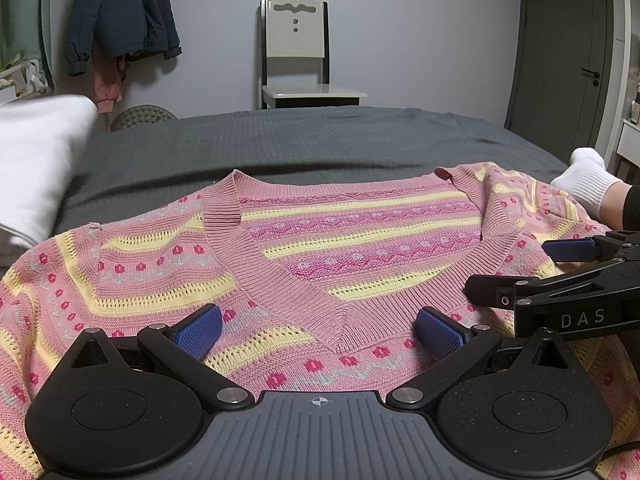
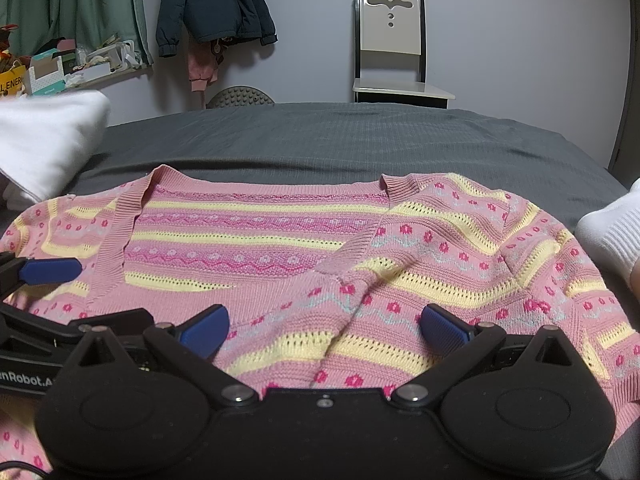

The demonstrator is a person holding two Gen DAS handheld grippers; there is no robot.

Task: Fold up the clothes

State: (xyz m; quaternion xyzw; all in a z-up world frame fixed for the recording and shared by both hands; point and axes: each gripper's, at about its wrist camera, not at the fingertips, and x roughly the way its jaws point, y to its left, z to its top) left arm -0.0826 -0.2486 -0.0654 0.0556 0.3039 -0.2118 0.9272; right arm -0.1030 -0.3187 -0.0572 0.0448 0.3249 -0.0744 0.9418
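I have a pink knitted sweater (image 1: 168,276) spread flat on the bed (image 1: 320,140), V-neck toward me, banded in yellow openwork stripes and rows of small red flowers; it lies across the near half of the dark grey bedcover, with its right shoulder rumpled into a fold in the right wrist view. My left tongs (image 1: 320,330) are spread wide with nothing between them, the blue pads (image 1: 199,330) poised either side of the point of the V-neck, just above the knit. My right tongs (image 2: 325,329) are likewise wide open and empty, hovering over the sweater's chest on the right side. Each tool shows up in the other's camera: from the left wrist I can read "DAS" in pale letters on the black arm of the right one, and from the right wrist I make out "enRobot.A" on the left one (the rest is cut off by the frame edge). A white folded cloth (image 1: 36,168) sits on the bed's left side, and a foot in a white sock (image 1: 588,184) rests at the right edge beside the sleeve. Beyond the bed stands a cream chair (image 1: 298,52) against the wall, a dark jacket (image 1: 124,12) hanging to its left.
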